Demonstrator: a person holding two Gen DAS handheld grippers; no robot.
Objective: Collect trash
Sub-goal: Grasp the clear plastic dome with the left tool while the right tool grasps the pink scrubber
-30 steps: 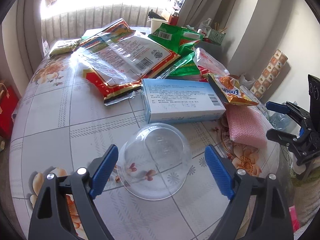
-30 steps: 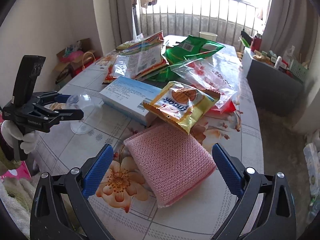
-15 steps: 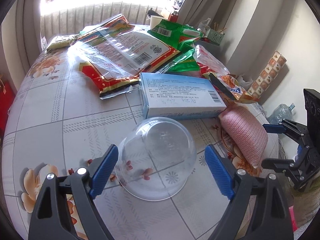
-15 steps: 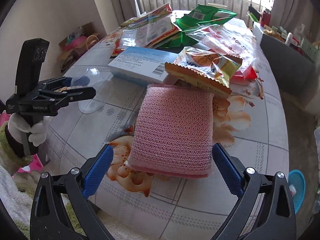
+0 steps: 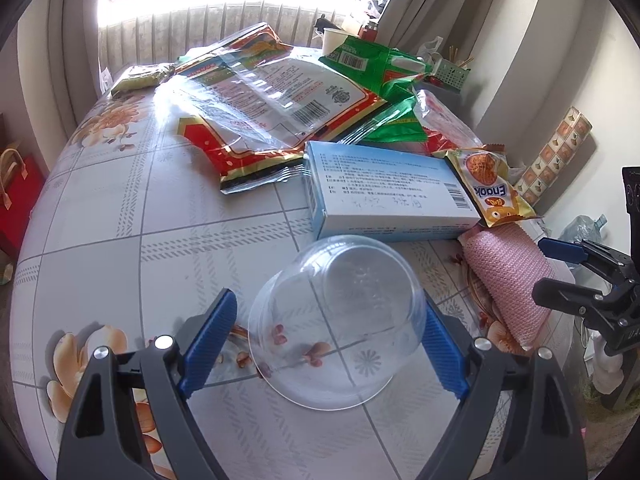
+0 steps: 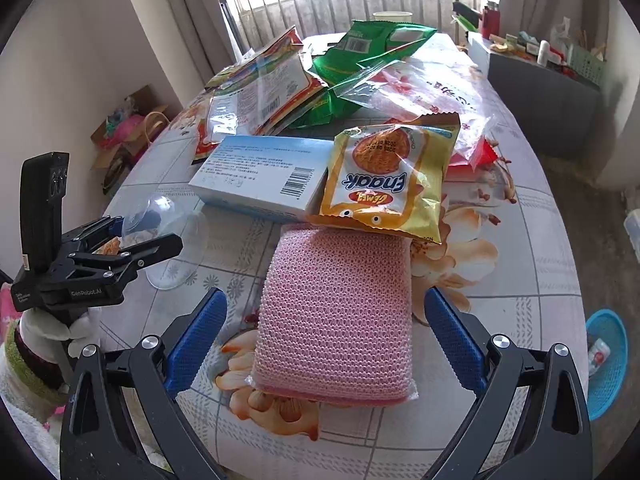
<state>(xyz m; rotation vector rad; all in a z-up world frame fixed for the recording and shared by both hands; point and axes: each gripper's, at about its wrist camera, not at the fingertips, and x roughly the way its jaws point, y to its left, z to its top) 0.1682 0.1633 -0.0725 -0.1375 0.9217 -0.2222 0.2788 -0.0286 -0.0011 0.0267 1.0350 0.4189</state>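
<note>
Two spread blue fingers of the left gripper [image 5: 326,340] flank a clear cup [image 5: 340,320] lying mouth-down on the table [image 5: 120,216]; the right finger looks to be at its wall, the left one stands apart. Just behind the cup lies a blue box [image 5: 384,196], with a yellow snack bag [image 5: 490,186] leaning on its end. Below that bag sits a pink sponge [image 6: 336,312], wrapped in clear film, between the wide-open fingers of the right gripper [image 6: 324,340], touching neither. Farther back, red and green wrappers [image 5: 280,96] are heaped by the window. A blue basket [image 6: 606,364] stands on the floor at right.
</note>
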